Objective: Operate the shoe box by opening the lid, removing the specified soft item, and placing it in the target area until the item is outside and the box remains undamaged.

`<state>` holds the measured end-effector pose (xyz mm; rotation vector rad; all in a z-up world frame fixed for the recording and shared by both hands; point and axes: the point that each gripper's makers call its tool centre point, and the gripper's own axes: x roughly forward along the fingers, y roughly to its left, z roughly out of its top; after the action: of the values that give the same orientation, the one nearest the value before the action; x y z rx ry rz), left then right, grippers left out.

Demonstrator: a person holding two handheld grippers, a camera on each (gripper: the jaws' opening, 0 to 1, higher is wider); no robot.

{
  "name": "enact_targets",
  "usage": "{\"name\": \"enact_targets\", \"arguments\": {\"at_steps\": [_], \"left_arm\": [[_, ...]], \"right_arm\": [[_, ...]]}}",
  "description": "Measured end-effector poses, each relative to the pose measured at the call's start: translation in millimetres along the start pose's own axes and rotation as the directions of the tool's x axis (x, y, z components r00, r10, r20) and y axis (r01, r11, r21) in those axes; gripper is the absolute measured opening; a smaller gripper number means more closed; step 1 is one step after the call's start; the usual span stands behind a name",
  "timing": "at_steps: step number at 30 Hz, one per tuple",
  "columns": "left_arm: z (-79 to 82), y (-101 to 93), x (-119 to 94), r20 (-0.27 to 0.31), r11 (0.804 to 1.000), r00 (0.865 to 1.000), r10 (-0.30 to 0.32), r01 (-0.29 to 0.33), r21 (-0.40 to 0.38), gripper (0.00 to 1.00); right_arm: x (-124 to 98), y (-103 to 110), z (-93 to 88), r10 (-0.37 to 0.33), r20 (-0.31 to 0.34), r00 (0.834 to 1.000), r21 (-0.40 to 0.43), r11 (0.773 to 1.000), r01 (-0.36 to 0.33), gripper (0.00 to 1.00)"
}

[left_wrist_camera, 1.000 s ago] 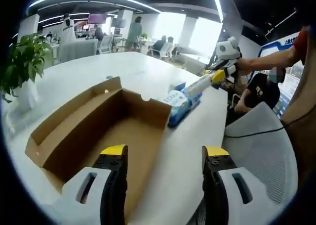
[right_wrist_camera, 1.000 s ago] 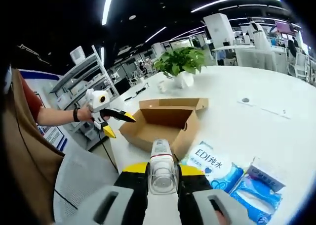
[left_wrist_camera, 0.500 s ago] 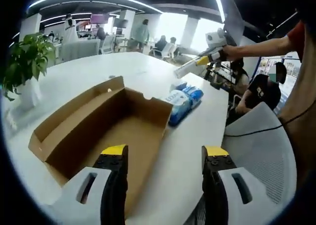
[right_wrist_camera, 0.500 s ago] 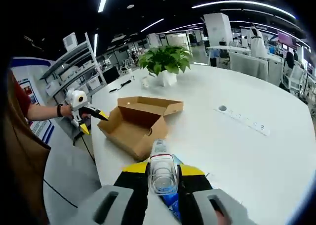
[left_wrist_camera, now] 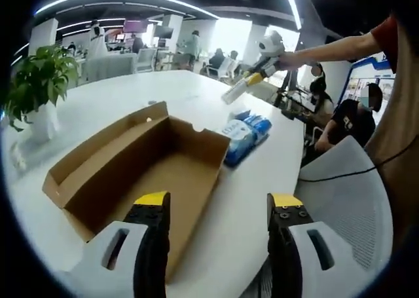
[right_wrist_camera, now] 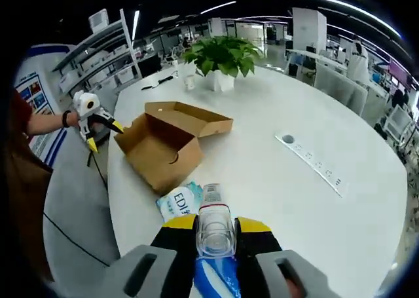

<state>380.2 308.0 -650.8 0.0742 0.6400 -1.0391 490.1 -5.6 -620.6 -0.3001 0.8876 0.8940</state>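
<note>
Right gripper (right_wrist_camera: 215, 236) has lifted up and away from the table (right_wrist_camera: 275, 180) over the last second. A second ago, in the left gripper view, its tip sat low at the blue packs (left_wrist_camera: 243, 135); now the right gripper (left_wrist_camera: 243, 87) hangs in the air above them, apart. In its own view the packs (right_wrist_camera: 190, 203) have slid under the jaws and the whole table has dropped away, so the camera rose.

Packs lie on the table just beside the box (left_wrist_camera: 134, 170), at its end wall, outside it. Box is open, upright, interior bare cardboard, no tear or crush visible. Judgement: removal and placing look done; this reads as a retreat after release.

Right jaws are clenched on a clear bottle-like thing (right_wrist_camera: 215, 221) with a printed label end, standing out between them. What it is, cannot tell.

Left gripper (left_wrist_camera: 219, 209): jaws spread wide, grasping nothing, hovering at the near edge of the box; little change in its view.

Hard to make out:
- Pack count: two or three, overlapping; lower part hidden behind right jaws in the right gripper view.
- Lid: a long raised flap on the plant (left_wrist_camera: 36, 82) side may be it.
- Box floor near end cut off by left jaws.
</note>
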Motion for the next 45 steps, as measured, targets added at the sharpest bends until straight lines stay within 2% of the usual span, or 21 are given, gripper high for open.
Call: {"name": "enact_targets", "arguments": {"at_steps": [6,14,18,28,31,40,45], "left_arm": [[-0.4,0.2,-3.7,0.012,1.000,1.000,0.014,-0.014,-0.011,0.59],[-8.3,2.1,-9.4,0.012,0.999,0.999,0.030,-0.030,-0.027,0.59],[-12.8,2.9,-11.4,0.009,0.999,0.999,0.035,-0.035,-0.035,0.59],[-15.0,3.5,-14.3,0.017,0.998,0.999,0.043,-0.042,-0.047,0.59],[-17.2,3.8,-15.0,0.017,0.998,0.999,0.046,-0.045,-0.052,0.59],[-23.3,4.0,-18.4,0.015,0.996,0.998,0.054,-0.053,-0.065,0.59],[-22.1,3.8,-19.3,0.021,0.996,0.998,0.057,-0.056,-0.068,0.59]], "right_arm": [[12.9,-7.2,-0.9,0.012,-0.088,0.996,-0.080,0.997,-0.019,0.17],[28.1,-13.0,-2.6,0.007,-0.201,0.980,-0.194,0.980,-0.047,0.17],[34.3,-20.4,-8.5,-0.017,-0.275,0.961,-0.267,0.962,-0.060,0.17],[48.8,-21.1,-17.6,-0.044,-0.386,0.921,-0.357,0.928,-0.106,0.18],[54.4,-21.0,-21.2,-0.053,-0.423,0.904,-0.383,0.915,-0.125,0.18],[68.4,-24.1,-36.0,-0.079,-0.504,0.860,-0.434,0.884,-0.173,0.18],[73.1,-23.1,-37.4,-0.081,-0.517,0.852,-0.437,0.881,-0.182,0.18]]}}
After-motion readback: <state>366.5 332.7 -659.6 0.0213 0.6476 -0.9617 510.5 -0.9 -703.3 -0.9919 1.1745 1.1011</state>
